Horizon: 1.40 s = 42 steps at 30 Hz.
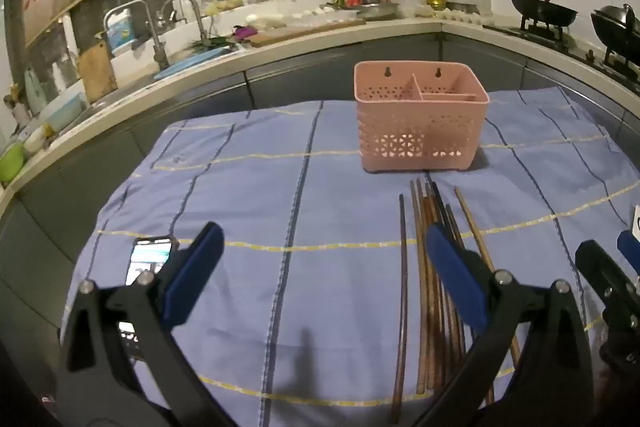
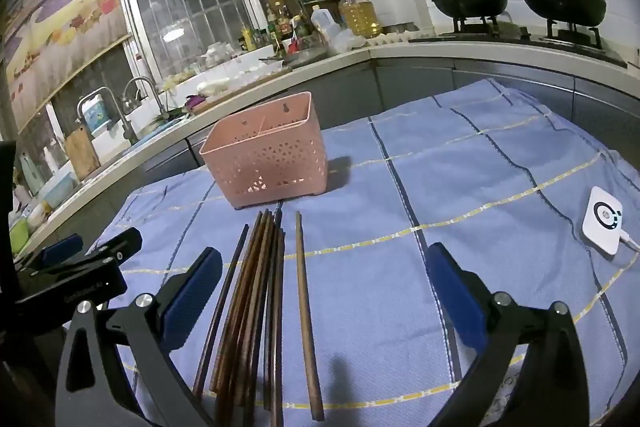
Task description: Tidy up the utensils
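**Both grippers open above the chopsticks**

Our left gripper (image 1: 324, 279) hangs over the blue checked cloth (image 1: 240, 187) with its jaws spread wide and nothing between them. Our right gripper (image 2: 324, 287) is open in the same way, also empty; the bundle of chopsticks (image 2: 256, 299) lies on the cloth between its fingers, nearer the left pad (image 2: 192, 299).

One chopstick (image 2: 306, 307) lies alone just beside the bundle, and it looks the easiest to take first. We judge the sticks light, stiff and thin, probably smooth wood, so they may roll or slide in the pads. We should pinch near the middle, across the stick.

Beyond their tips stands the pink basket (image 2: 268, 155) with its compartments, upright and apparently empty. A phone (image 1: 150, 259) and a white device (image 2: 602, 221) lie off to the sides.
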Tool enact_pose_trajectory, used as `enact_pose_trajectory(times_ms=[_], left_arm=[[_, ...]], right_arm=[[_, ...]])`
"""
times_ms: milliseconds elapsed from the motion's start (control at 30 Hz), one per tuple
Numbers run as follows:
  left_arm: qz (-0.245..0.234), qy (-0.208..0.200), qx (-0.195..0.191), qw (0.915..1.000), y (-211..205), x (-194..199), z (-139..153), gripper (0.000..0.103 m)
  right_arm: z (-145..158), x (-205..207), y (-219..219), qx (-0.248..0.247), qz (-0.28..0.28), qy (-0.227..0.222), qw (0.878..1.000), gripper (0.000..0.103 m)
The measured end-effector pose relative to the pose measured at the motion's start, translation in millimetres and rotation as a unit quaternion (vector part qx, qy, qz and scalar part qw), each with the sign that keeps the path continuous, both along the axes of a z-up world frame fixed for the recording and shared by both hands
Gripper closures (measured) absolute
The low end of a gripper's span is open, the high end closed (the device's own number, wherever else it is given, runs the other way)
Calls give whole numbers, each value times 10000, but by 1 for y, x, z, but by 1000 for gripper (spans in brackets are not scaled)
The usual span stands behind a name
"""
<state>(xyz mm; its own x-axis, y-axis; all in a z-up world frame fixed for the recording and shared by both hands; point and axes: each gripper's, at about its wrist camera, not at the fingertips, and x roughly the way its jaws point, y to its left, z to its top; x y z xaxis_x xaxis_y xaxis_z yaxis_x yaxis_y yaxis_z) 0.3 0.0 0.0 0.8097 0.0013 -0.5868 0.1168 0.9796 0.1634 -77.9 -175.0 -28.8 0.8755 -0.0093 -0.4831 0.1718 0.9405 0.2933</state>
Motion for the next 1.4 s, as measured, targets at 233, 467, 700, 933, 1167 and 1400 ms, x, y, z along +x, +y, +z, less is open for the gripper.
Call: enact_pose_trajectory(times_ms=[233,467,700,933,1167,1400], left_arm=[[15,-160,-103,9998,6,-3,2,6],[211,9,-302,9993,18,2,4,9],[131,30,-131,9998,17,5,1,9],[299,-145,40,9994,16,4,2,9],[360,-180,-144,9991,20,4,4,9],[307,-225,-190,9991,22,5,3,7]], right_arm=[[-2,2,0,-10,0,36,10000,3],[-2,3,4,-15,38,46,10000,3],[-6,4,7,-40,118,47,9999,3],[-5,6,12,-171,114,-50,9998,3],[-1,4,17,-291,121,-115,9994,3],[-1,3,16,-283,123,-102,9995,3]])
